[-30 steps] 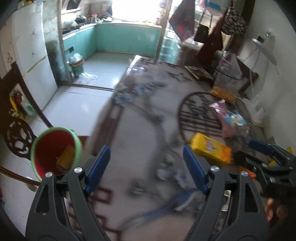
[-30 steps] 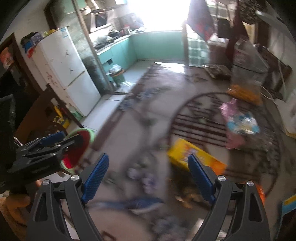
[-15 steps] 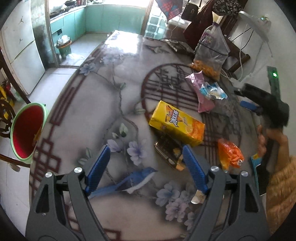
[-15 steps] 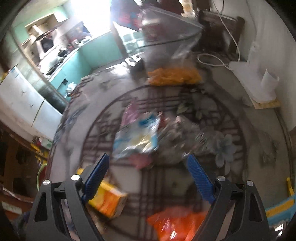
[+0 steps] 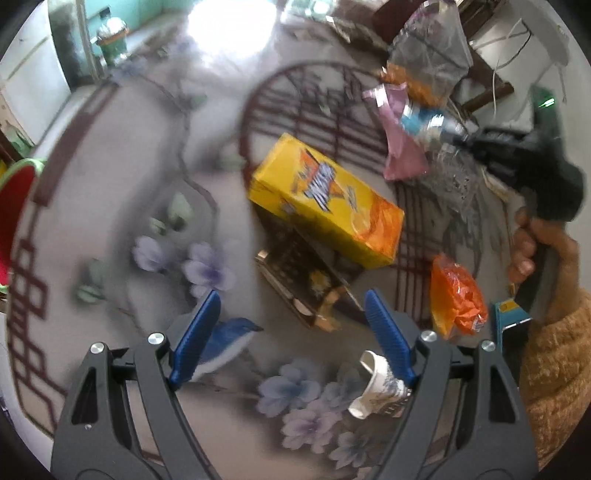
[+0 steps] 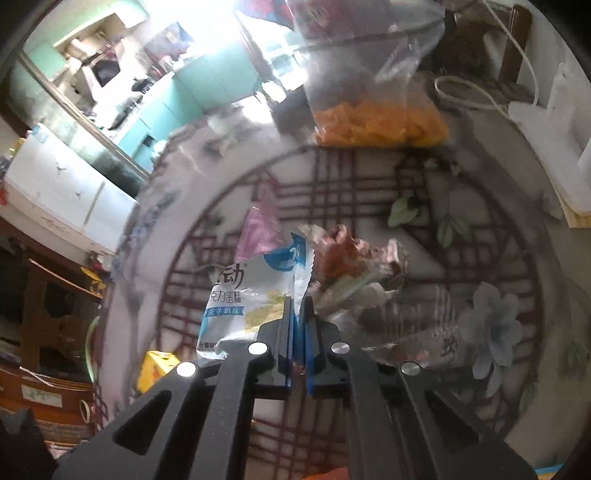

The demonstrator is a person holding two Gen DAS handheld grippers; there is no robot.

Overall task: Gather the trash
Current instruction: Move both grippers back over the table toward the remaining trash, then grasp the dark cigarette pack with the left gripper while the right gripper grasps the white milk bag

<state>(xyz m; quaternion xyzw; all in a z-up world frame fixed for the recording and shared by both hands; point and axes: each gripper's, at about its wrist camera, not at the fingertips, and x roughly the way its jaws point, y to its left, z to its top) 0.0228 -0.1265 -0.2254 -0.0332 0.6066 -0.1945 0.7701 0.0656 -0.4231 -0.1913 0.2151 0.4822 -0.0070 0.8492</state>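
A round glossy table top (image 5: 110,192) printed with pale purple flowers, a blue bird and a dark red lattice ring fills both views. At twelve o'clock in the right wrist view lie teal kitchen cabinets (image 6: 207,96); at nine o'clock stands a white refrigerator (image 6: 55,188). A white cable (image 6: 476,92) loops at one o'clock.

Teal kitchen cabinets (image 6: 207,92), white fridge (image 6: 62,192), bright window glare (image 6: 207,22) beyond patterned table (image 5: 122,166)

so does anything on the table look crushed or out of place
Yes. A paper cup lies crumpled on its side near the table edge. Empty wrappers are heaped mid-table, where the right gripper pinches a white-and-blue wrapper. The yellow box sits askew over a dark box.
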